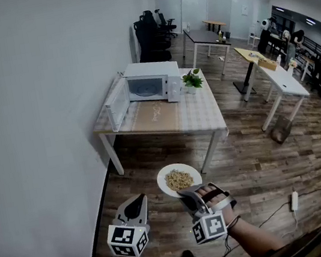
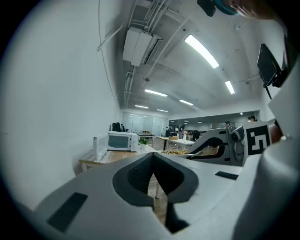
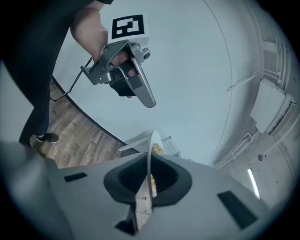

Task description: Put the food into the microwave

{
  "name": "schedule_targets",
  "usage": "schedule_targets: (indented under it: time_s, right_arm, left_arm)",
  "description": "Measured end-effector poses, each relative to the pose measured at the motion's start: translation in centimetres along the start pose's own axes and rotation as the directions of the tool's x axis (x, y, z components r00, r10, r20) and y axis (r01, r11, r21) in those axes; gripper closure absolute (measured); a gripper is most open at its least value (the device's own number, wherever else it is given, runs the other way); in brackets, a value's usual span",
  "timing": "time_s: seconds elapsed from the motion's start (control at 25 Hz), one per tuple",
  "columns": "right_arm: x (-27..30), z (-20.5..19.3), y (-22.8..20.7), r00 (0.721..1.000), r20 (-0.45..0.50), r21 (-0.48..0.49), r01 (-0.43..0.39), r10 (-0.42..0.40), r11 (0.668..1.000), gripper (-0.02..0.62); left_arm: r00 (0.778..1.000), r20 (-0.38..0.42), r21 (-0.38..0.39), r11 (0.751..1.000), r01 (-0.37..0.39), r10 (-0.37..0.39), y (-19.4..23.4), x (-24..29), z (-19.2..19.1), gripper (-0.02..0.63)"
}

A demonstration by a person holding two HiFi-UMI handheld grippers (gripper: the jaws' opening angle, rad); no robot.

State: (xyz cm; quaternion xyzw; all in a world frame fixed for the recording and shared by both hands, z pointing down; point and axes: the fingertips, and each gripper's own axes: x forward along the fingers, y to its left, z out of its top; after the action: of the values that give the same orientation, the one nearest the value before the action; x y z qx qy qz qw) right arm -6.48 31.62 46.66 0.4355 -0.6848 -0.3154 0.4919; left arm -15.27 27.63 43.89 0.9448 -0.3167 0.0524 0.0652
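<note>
A white plate (image 1: 164,183) heaped with pale yellow food (image 1: 179,179) hangs over the wooden floor, my right gripper (image 1: 188,193) shut on its near rim. In the right gripper view the plate (image 3: 150,149) shows edge-on between the jaws, with the food (image 3: 158,149) just beyond. My left gripper (image 1: 136,206) is beside it at the left, shut and holding nothing; its jaws (image 2: 153,161) meet. The white microwave (image 1: 151,82) stands on the far table (image 1: 202,116), its door (image 1: 117,105) swung open to the left. From the left gripper view, the microwave (image 2: 123,140) is far ahead.
A small potted plant (image 1: 192,80) sits right of the microwave. A white wall runs along the left. More desks (image 1: 277,78) and dark office chairs (image 1: 150,35) fill the back and right. A power strip with a cable (image 1: 293,200) lies on the floor at the right.
</note>
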Motion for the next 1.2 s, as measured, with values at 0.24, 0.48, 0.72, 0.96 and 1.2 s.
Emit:
schedule_targets:
  time_s: [0.24,0.48,0.72,0.96,1.2]
  right_arm:
    - [-0.1,0.4,-0.2,1.000,-0.005,-0.004,0.008,-0.008,1.000,0.571]
    - [-0.2,0.6,-0.2,1.000,-0.011,-0.006,0.016,-0.016,1.000,0.571]
    - [0.0,1.3,-0.6,0.998,-0.014,-0.020,0.056,-0.057,0.998,0.571]
    - [1.0,2.0,0.1,0.999,-0.036,-0.009,0.040,-0.041,0.999,0.571]
    - [2.0,3.6,0.5,0.997,-0.059,-0.029,0.051,-0.052,0.998,0.571]
  left_arm:
    - [1.000,0.011,-0.012,1.000,0.008,-0.008,0.5,-0.5,0.4,0.597]
    - [1.000,0.020,-0.008,1.000,0.017,-0.017,0.8,-0.7,0.4,0.597]
    - [0.999,0.025,-0.006,1.000,0.030,-0.029,1.5,-0.9,0.3,0.597]
    - [0.999,0.032,-0.015,0.999,0.041,-0.041,2.8,-1.5,-0.1,0.597]
    - [0.998,0.031,-0.034,0.997,0.062,-0.061,5.0,-2.5,-1.2,0.597]
